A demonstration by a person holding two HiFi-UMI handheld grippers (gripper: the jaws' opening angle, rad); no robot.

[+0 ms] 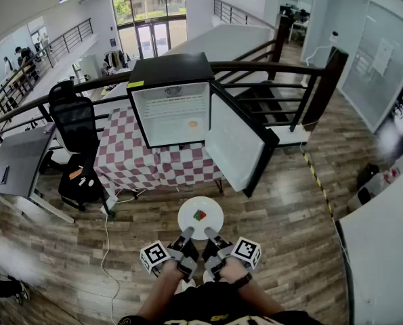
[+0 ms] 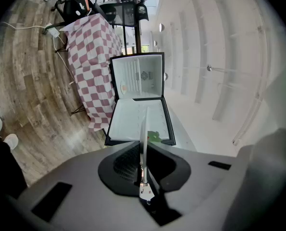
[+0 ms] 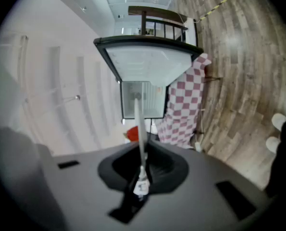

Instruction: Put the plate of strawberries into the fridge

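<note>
A white plate (image 1: 200,217) with a red strawberry (image 1: 199,214) on it hangs level over the wooden floor, in front of a small black fridge (image 1: 171,100). The fridge door (image 1: 235,144) is swung open to the right. My left gripper (image 1: 186,234) and right gripper (image 1: 210,234) are both shut on the plate's near rim, side by side. In the left gripper view the plate (image 2: 143,129) runs edge-on between the jaws of the left gripper (image 2: 143,170), with green strawberry leaves (image 2: 154,136) beside it. The right gripper (image 3: 142,166) pinches the plate (image 3: 139,124) the same way, a strawberry (image 3: 132,133) to its left.
The fridge stands on a table with a red-and-white checked cloth (image 1: 130,158). A black office chair (image 1: 76,124) and a grey desk (image 1: 18,158) are to the left. A dark railing (image 1: 269,70) runs behind. A white cable (image 1: 106,235) trails over the floor.
</note>
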